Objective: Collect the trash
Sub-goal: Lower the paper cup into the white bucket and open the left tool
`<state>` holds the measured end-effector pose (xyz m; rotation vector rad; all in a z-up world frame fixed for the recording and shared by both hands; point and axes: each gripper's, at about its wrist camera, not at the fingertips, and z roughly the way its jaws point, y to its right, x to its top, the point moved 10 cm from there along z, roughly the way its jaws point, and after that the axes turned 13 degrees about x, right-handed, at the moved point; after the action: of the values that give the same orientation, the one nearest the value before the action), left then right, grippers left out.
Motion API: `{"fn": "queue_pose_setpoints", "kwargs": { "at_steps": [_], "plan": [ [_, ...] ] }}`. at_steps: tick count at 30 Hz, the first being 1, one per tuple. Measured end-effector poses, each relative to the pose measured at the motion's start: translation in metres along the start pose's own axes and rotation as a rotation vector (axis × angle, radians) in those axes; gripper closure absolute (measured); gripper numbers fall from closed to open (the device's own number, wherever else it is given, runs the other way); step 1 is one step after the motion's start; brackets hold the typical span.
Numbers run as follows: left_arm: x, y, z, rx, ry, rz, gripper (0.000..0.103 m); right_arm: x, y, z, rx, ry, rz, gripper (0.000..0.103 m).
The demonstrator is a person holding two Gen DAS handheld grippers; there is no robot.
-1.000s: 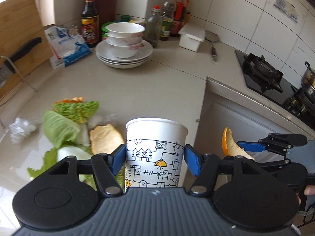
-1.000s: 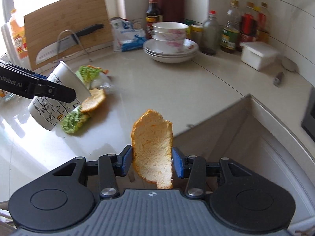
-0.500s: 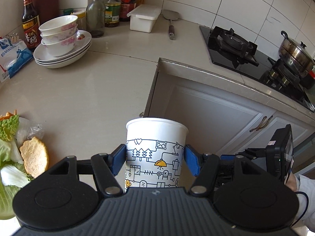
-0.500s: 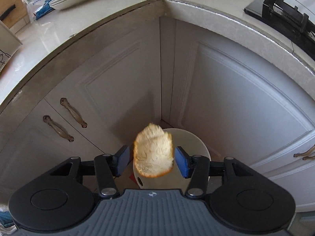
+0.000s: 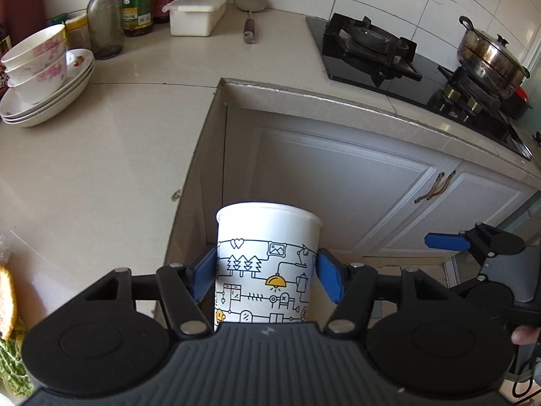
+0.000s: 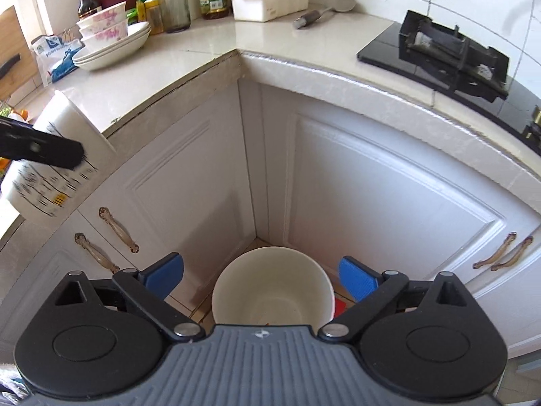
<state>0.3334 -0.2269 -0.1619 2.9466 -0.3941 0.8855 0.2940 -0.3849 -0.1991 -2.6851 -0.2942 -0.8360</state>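
Note:
My left gripper is shut on a white paper cup with line drawings and holds it upright past the counter's front edge. The cup also shows at the left of the right wrist view. My right gripper is open and empty, right above a white trash bin on the floor in the cabinet corner. A blue fingertip of the right gripper shows at the right of the left wrist view. An orange peel and green leaves lie at the counter's left edge.
Stacked bowls and plates, bottles, a white box and a spatula stand on the counter. A gas stove with a pot is at the right. White cabinet doors flank the bin.
My right gripper has opened and the orange peel it held is gone from its jaws. My left gripper has swung further right with the cup.

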Motion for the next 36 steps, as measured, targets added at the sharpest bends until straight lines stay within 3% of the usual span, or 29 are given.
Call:
{"fn": "queue_pose_setpoints", "kwargs": {
  "at_steps": [10, 17, 22, 27, 36],
  "plan": [
    [-0.013, 0.051, 0.053, -0.046, -0.062, 0.088, 0.04, -0.009, 0.004, -0.05, -0.088, 0.101, 0.01, 0.0],
    [-0.021, 0.084, 0.094, -0.059, -0.073, 0.127, 0.04, -0.032, 0.026, -0.06, -0.102, 0.03, 0.108, 0.0],
    [-0.019, 0.099, 0.114, -0.07, -0.078, 0.131, 0.039, -0.043, 0.032, -0.077, -0.218, 0.025, 0.061, 0.0],
    [-0.012, 0.109, 0.125, -0.064, -0.061, 0.156, 0.015, -0.044, 0.033, -0.089, -0.249, 0.041, 0.054, 0.0],
    [-0.004, 0.11, 0.124, -0.024, -0.038, 0.173, 0.011, -0.041, 0.033, -0.093, -0.277, 0.048, 0.043, 0.0]
  ]
}}
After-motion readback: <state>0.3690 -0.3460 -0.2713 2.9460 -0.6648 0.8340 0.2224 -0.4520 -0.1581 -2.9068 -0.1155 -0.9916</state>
